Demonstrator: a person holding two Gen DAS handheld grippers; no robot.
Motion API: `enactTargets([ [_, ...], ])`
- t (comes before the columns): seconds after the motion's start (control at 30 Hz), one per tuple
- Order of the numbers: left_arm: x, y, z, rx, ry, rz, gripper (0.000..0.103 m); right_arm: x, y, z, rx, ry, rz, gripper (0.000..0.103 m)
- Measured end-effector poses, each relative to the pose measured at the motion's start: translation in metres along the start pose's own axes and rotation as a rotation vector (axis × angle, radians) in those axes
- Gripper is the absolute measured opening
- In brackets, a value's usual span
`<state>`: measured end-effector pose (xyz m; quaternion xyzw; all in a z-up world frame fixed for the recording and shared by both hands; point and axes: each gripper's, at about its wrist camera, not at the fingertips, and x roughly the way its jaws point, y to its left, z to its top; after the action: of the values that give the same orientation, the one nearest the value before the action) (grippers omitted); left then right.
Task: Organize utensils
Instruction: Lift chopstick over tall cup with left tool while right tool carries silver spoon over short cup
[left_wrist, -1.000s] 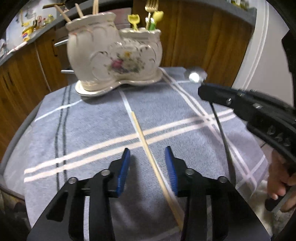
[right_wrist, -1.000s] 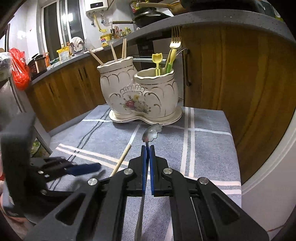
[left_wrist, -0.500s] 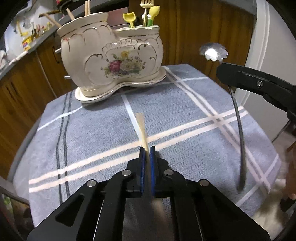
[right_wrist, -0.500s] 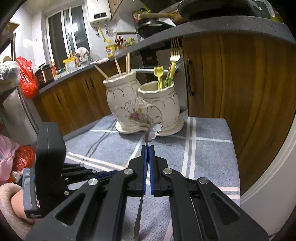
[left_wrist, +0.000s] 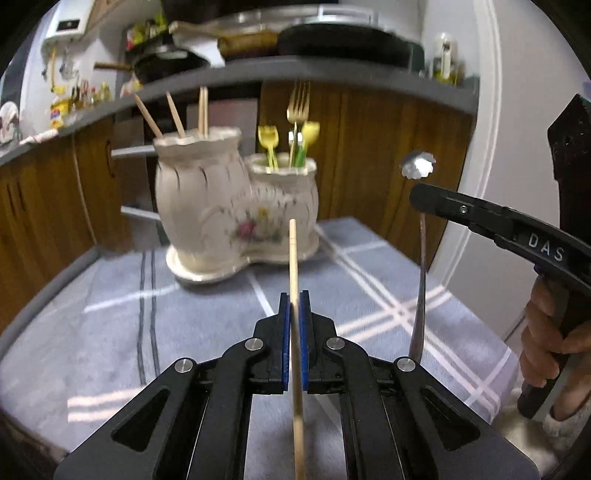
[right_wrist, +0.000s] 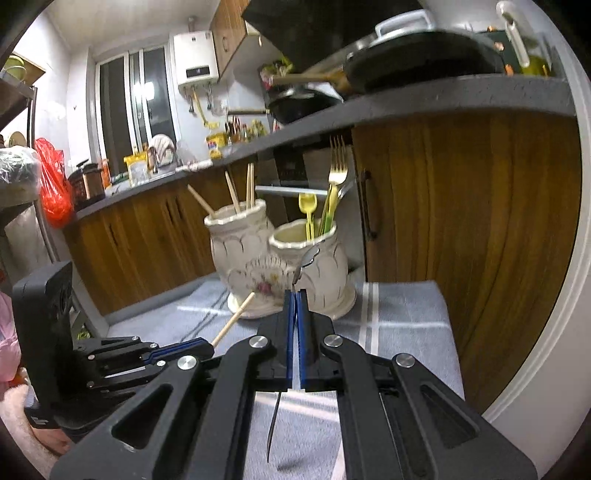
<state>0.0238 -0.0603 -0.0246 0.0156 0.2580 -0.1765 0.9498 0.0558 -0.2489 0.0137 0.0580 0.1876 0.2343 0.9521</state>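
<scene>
Since a second ago you've got the chopstick off the cloth: it was lying flat between wide-open pads, and now your left gripper is clamped shut on it, tip poking up and forward toward the ceramic holder. That chopstick is plain pale wood, thin and straight, running back between the blue pads and out past the bottom of the left wrist view. Both tools have come up too, so the kitchen counter fills more of the picture than before.

Holder sits at the far end of the grey striped cloth; its taller left pot has chopsticks in it, and the shorter right pot has a gold fork and yellow plastic spoons.

Over on the right, your right gripper is pinched tight on the metal spoon, same as earlier, scalloped bowl up near the right pot, handle hanging below. Your hand is wrapped around its grip, tool tilted slightly downward.
</scene>
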Motion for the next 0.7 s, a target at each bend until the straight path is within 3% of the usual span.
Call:
enactTargets([
  [0.27,-0.030,0.025,0.021,-0.068,-0.210,-0.029,0.005,0.001,0.014,0.019,-0.081,-0.126,-0.068,0.002],
  [0.47,-0.035,0.044,0.049,-0.116,-0.273,-0.026,0.005,0.024,0.019,0.048,-0.082,-0.153,-0.064,0.002],
  [0.7,-0.036,0.057,0.081,-0.096,-0.370,-0.009,0.005,0.042,0.014,0.098,-0.061,-0.309,-0.106,0.002],
])
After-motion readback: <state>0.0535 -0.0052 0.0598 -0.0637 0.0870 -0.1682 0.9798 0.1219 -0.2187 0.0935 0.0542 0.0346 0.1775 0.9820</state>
